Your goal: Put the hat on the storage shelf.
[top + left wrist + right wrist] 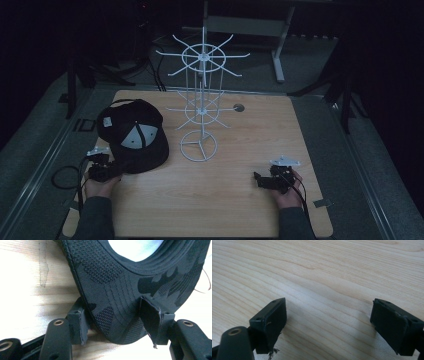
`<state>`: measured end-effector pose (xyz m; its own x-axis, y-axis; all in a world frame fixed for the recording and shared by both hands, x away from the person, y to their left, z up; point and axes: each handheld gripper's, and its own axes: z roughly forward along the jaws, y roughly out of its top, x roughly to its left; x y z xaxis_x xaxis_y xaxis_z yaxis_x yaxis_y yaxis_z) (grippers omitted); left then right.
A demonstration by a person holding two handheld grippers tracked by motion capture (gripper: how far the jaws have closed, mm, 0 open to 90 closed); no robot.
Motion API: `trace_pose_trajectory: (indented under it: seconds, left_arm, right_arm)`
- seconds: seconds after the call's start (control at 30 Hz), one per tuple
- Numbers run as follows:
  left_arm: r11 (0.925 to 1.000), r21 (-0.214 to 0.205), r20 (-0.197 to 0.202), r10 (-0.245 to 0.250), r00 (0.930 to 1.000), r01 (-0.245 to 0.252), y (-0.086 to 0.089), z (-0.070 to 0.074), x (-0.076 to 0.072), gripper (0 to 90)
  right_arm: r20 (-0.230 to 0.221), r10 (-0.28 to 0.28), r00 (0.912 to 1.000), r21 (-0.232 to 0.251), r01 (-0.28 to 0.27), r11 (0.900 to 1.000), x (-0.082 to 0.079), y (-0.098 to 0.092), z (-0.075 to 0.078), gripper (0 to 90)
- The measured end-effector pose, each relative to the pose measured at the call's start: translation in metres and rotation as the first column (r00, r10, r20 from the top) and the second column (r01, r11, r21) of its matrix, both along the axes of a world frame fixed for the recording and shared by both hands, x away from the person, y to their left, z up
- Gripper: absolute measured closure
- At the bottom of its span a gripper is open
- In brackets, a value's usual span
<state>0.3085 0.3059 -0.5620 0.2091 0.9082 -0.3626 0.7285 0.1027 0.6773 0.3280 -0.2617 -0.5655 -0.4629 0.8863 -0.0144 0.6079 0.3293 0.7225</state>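
A black cap (pixel 133 134) with a pale panel on its crown lies on the left of the wooden table (pixel 240 150). My left gripper (pixel 103 165) sits at the cap's near edge. In the left gripper view it (pixel 115 317) stands open, and the cap's patterned brim (pixel 117 295) reaches in between the two jaws. On the right of the table, my right gripper (pixel 258 179) rests low and points left. Its jaws (pixel 329 315) are wide apart over bare wood, with nothing between them.
A white wire display rack (pixel 201 100) with two tiers of hooks stands on a ring base just right of the cap. A small round hole (pixel 239 107) sits near the table's far edge. Dark floor and stands surround the table.
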Motion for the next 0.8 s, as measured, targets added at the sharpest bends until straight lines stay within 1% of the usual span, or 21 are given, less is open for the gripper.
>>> trace_pose_trajectory:
  seconds: [0.2, 0.23, 0.27, 0.3, 0.37, 0.5, 0.53, 0.57, 0.63, 0.7, 0.8]
  left_arm:
    - [0.9999, -0.004, 0.000, -0.014, 0.9999, 0.014, -0.003, -0.002, 0.001, 41.7]
    - [0.9998, -0.013, 0.011, -0.012, 0.9999, 0.012, -0.003, -0.001, 0.001, 44.2]
    - [0.9998, -0.013, 0.011, -0.012, 0.9999, 0.012, -0.003, -0.001, 0.001, 45.8]
    - [0.9996, -0.024, 0.023, -0.011, 0.9997, 0.011, -0.003, 0.000, 0.001, 47.4]
    - [0.9994, -0.032, 0.029, -0.013, 0.9995, 0.014, -0.003, 0.001, 0.000, 50.1]
    - [0.9988, -0.041, 0.031, -0.024, 0.9992, 0.025, -0.003, 0.000, 0.001, 50.2]
    - [0.9984, -0.046, 0.025, -0.031, 0.9992, 0.033, -0.006, -0.002, 0.003, 50.2]
    - [0.9980, -0.049, 0.020, -0.039, 0.9990, 0.040, -0.006, -0.003, 0.004, 47.9]
    - [0.9975, -0.051, 0.018, -0.048, 0.9987, 0.048, -0.009, -0.005, 0.005, 47.1]
    - [0.9976, -0.050, 0.023, -0.048, 0.9986, 0.049, -0.010, -0.003, 0.005, 47.3]
    - [0.9971, -0.046, 0.052, -0.058, 0.9970, 0.060, -0.012, 0.002, 0.005, 50.4]
  right_arm:
    - [0.000, 0.000, 1.0000, 0.000, 0.000, 1.0000, 0.000, 0.000, 0.000, 13.3]
    - [0.000, 0.000, 1.0000, 0.000, 0.000, 1.0000, 0.000, 0.000, 0.000, 13.3]
    - [0.000, 0.000, 1.0000, 0.000, 0.000, 1.0000, 0.000, 0.000, 0.000, 13.3]
    - [0.000, 0.000, 1.0000, 0.000, 0.000, 1.0000, 0.000, 0.000, 0.000, 13.3]
    - [0.000, 0.000, 1.0000, 0.000, 0.000, 1.0000, 0.000, 0.000, 0.000, 13.4]
    - [0.000, 0.000, 1.0000, 0.000, 0.000, 1.0000, 0.000, 0.000, 0.000, 13.3]
    - [0.000, 0.000, 1.0000, 0.000, 0.000, 1.0000, 0.000, 0.000, 0.000, 13.4]
    - [0.000, 0.000, 1.0000, 0.000, 0.000, 1.0000, 0.000, 0.000, 0.000, 13.4]
    - [0.000, 0.000, 1.0000, 0.000, 0.000, 1.0000, 0.000, 0.000, 0.000, 13.3]
    - [0.000, 0.000, 1.0000, 0.000, 0.000, 1.0000, 0.000, 0.000, 0.000, 13.4]
    - [0.000, 0.000, 1.0000, 0.000, 0.000, 1.0000, 0.000, 0.000, 0.000, 13.4]
